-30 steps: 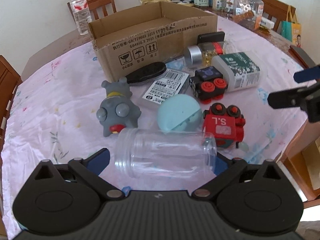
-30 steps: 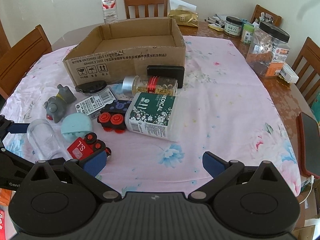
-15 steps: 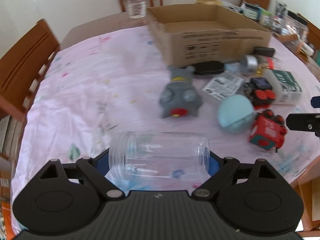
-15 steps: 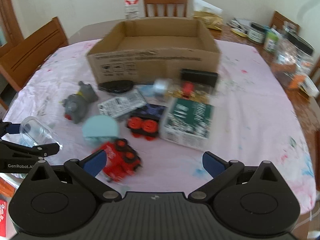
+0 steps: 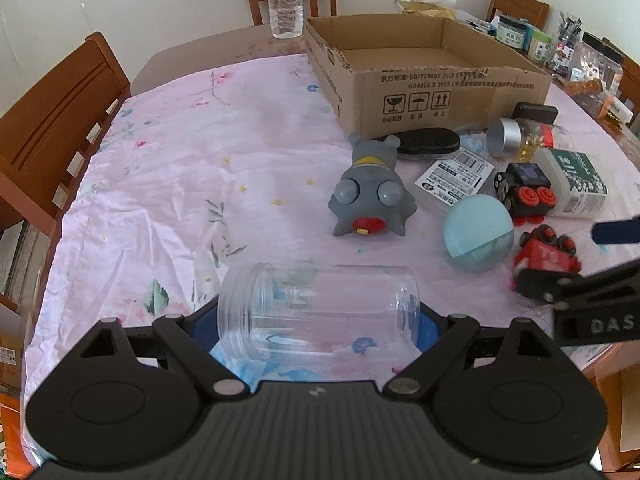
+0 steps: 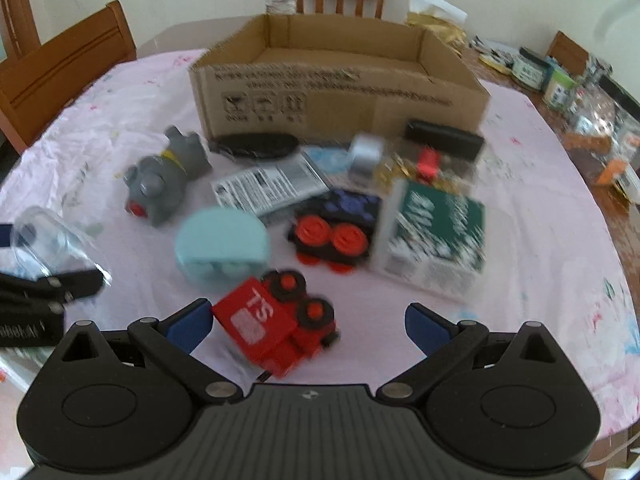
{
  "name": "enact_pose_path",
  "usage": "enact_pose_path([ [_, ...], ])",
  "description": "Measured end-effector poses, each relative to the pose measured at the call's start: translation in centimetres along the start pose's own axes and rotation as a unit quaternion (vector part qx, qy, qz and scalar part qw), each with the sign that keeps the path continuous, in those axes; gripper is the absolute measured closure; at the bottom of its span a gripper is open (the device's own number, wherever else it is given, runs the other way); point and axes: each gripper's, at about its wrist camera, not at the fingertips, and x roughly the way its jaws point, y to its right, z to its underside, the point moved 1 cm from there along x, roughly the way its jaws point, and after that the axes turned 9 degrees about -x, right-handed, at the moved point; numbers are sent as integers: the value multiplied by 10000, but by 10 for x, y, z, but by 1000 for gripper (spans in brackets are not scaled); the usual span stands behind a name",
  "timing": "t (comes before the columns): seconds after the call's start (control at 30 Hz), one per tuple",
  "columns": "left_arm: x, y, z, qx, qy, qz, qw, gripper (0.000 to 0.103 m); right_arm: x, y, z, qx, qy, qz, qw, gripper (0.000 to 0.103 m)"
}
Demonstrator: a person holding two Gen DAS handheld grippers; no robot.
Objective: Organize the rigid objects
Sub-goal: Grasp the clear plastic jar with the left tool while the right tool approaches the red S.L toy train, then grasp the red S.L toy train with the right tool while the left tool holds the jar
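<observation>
Covering table: pink floral cloth [image 5: 168,168] | wooden chairs around | left tool [image 5: 318,322] clamps clear jar [image 5: 316,312] | right tool [image 6: 306,322] wide, empty

The wooden bench [image 5: 192,46] wears a pink floral cloth [image 5: 180,168]. On it, an open brown cardboard box [image 5: 424,76] sits toward one o'clock, a grey bulging-eyed rubber toy [image 5: 370,192] at centre, a pale blue plastic ball [image 5: 478,238] and red blocky toy car [image 5: 548,252] toward three o'clock. A clear water bottle [image 5: 285,0] stands at twelve.
</observation>
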Motion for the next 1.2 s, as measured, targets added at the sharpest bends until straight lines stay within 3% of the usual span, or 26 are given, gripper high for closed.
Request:
enact_pose_path([
  [0.2,0,7,1,54,-21,59,10000,13,2,29,30,208,-301,109,9993,0],
  [0.33,1,13,1,99,6,61,9999,13,0,38,38,126,-205,-10,9997,0],
  [0.73,15,5,12,-348,-37,131,9993,7,-2,35,45,129,189,81,9997,0],
  [1.2,13,12,13,-246,176,-69,9995,6,4,10,32,-222,421,-216,9986,2],
])
